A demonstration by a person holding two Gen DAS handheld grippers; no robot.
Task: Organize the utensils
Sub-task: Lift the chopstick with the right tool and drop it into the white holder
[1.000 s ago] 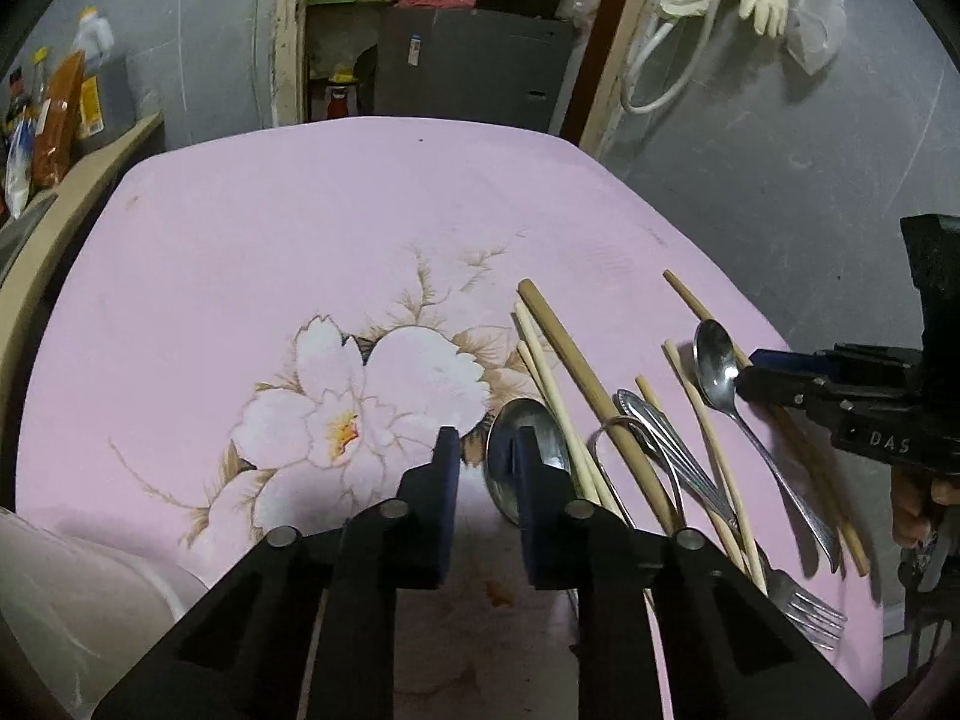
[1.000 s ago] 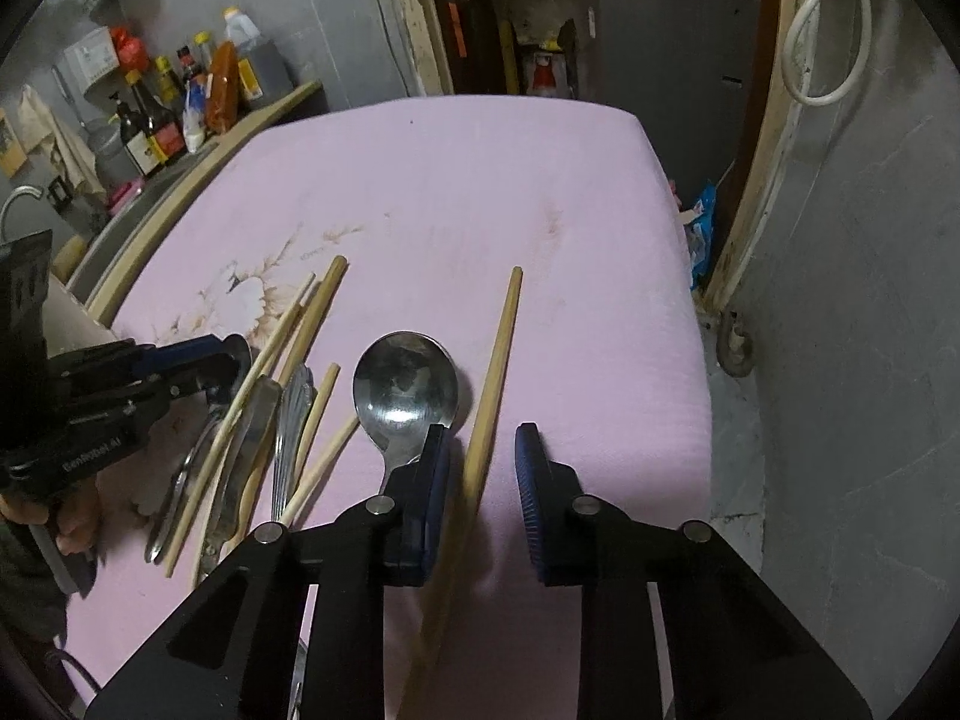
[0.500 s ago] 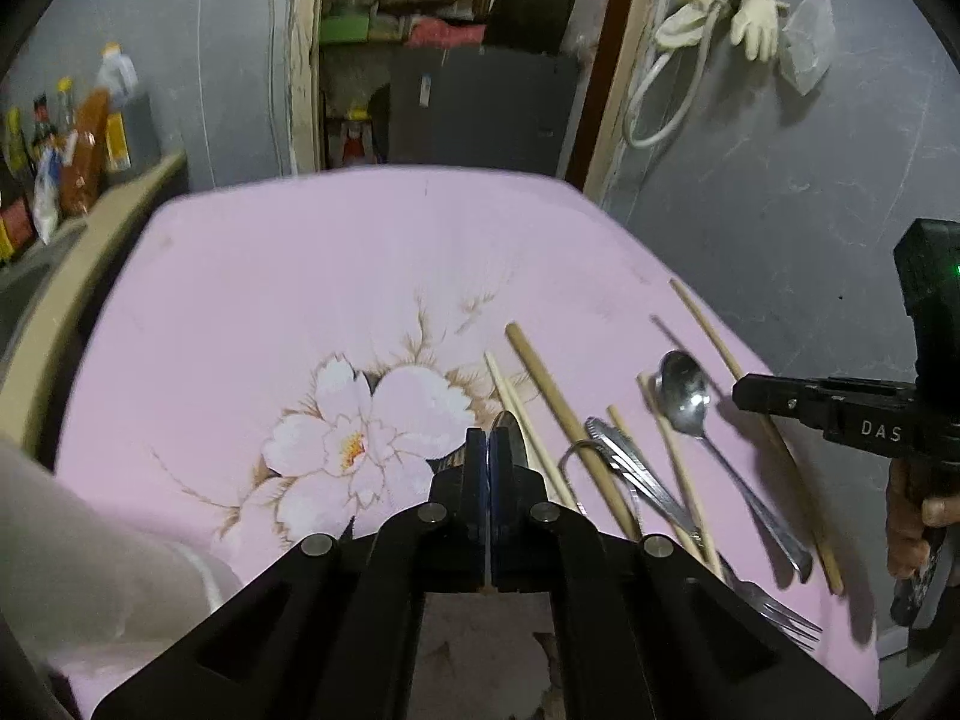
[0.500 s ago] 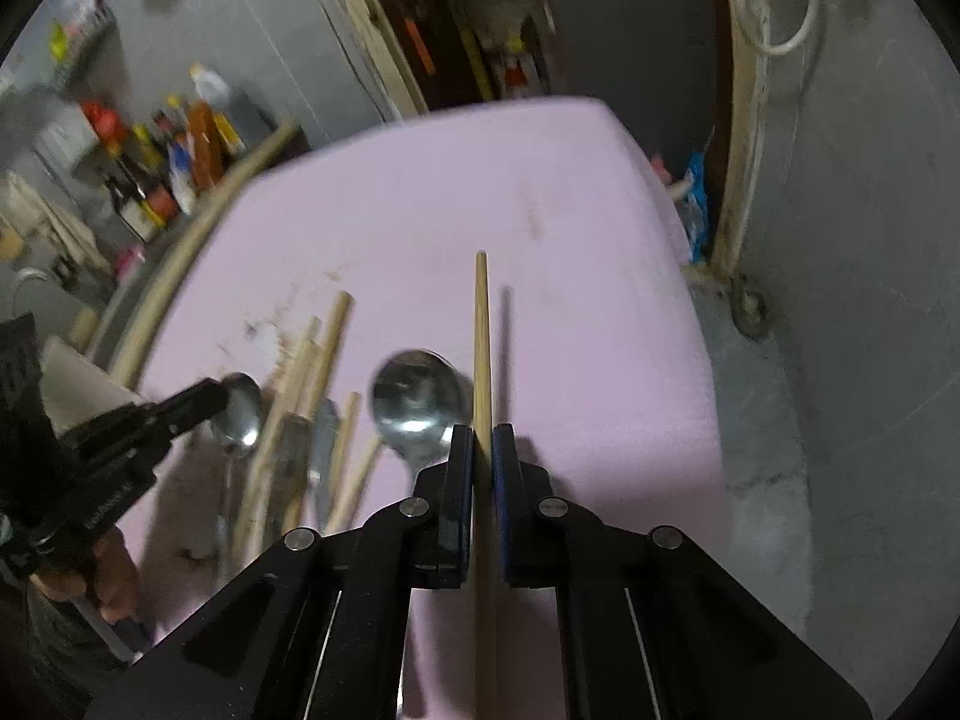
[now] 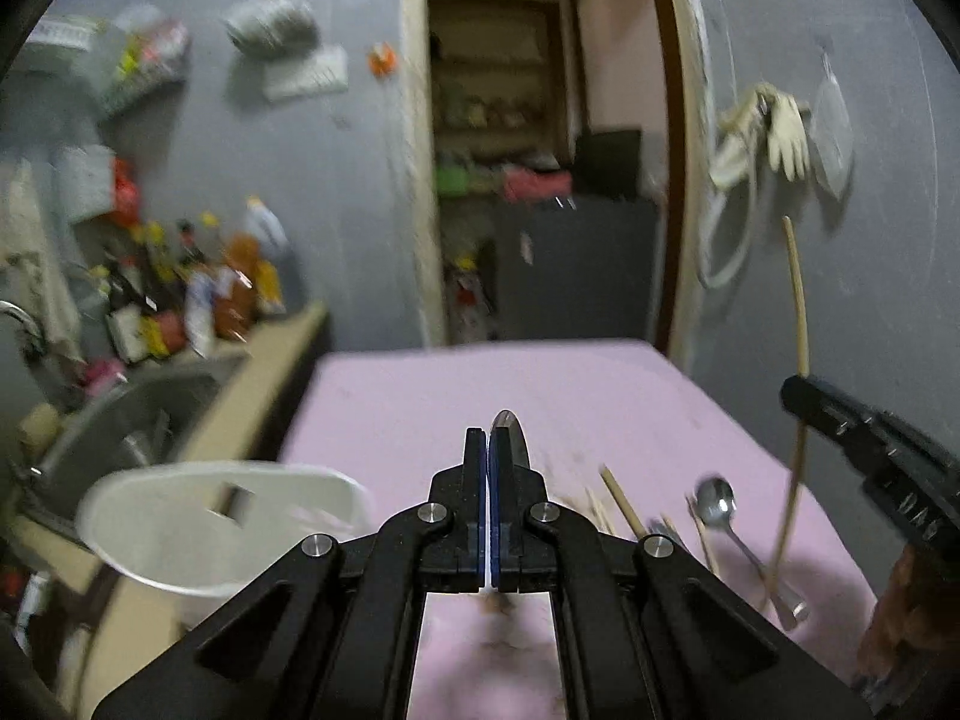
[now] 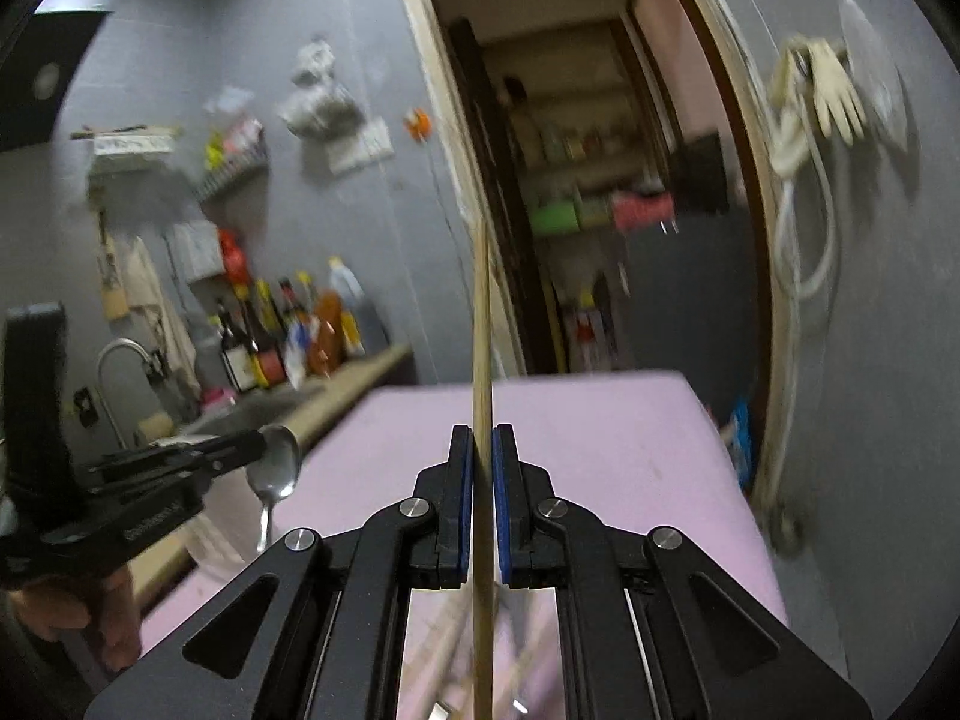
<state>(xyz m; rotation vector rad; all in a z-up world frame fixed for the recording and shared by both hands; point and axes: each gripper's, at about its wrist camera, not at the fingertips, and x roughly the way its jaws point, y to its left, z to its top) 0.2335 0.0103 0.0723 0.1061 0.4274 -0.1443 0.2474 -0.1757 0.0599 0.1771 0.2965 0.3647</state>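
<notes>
Left gripper (image 5: 486, 450) clamped on a spoon (image 6: 275, 468), bowl poking up past the fingertips, handle hanging below; lifted clear of the desk (image 5: 420, 396). Right gripper (image 6: 478, 450) pinched on a chopstick (image 6: 482, 324), which stands near upright between the pads, top end well above. Both raised over the pink cloth. On the desk below: a second spoon (image 5: 717, 501) and more chopsticks (image 5: 624, 501), lying loose side by side. White holder (image 5: 222, 522) at the desk's left edge, blurred.
</notes>
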